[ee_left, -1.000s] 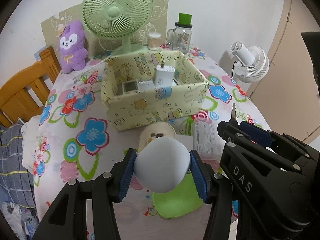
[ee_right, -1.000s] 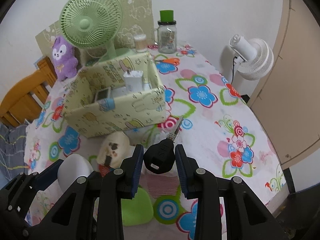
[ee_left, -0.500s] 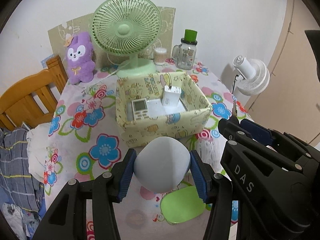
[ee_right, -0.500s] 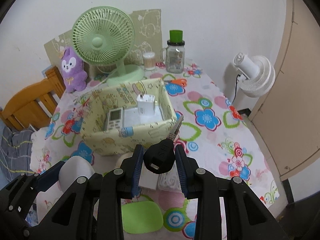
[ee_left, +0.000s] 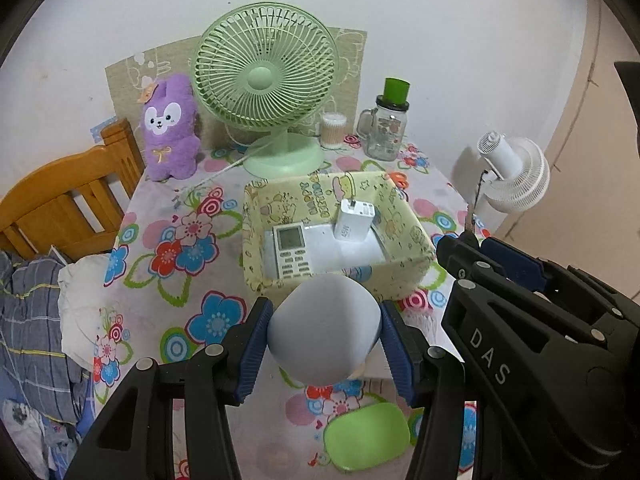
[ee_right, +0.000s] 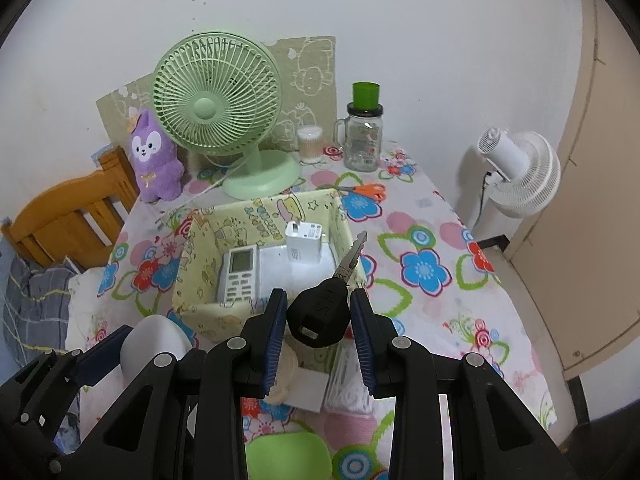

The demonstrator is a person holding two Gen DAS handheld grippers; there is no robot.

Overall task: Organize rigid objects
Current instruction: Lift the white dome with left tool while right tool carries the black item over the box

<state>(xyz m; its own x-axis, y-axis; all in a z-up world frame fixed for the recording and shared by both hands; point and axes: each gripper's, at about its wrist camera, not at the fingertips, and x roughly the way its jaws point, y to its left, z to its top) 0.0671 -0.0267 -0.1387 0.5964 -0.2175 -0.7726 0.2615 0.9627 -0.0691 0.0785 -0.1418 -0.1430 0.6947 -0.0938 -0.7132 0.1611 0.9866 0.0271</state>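
Note:
My left gripper (ee_left: 324,340) is shut on a pale grey rounded object (ee_left: 323,326), held above the table just in front of the yellow cartoon-print box (ee_left: 404,276). My right gripper (ee_right: 319,314) is shut on the black head of a key (ee_right: 320,312), whose metal blade points up over the box's near right corner. Inside the yellow box (ee_right: 200,240) lie a white remote control (ee_right: 239,276) and a white charger (ee_right: 303,242). The grey object (ee_right: 154,342) and left gripper show at the lower left of the right wrist view.
A green desk fan (ee_left: 266,80), purple plush (ee_left: 170,128), cotton swab jar (ee_left: 333,130) and glass mug (ee_left: 386,128) stand at the back. Orange scissors (ee_right: 368,191) lie behind the box. A green pad (ee_left: 366,436) and small white items lie near the front edge. A wooden chair (ee_left: 60,204) is left, a white fan (ee_left: 512,172) right.
Both grippers have risen and drawn back with their objects, so the box now sits lower and farther in view and its contents show from above. Grips are unchanged.

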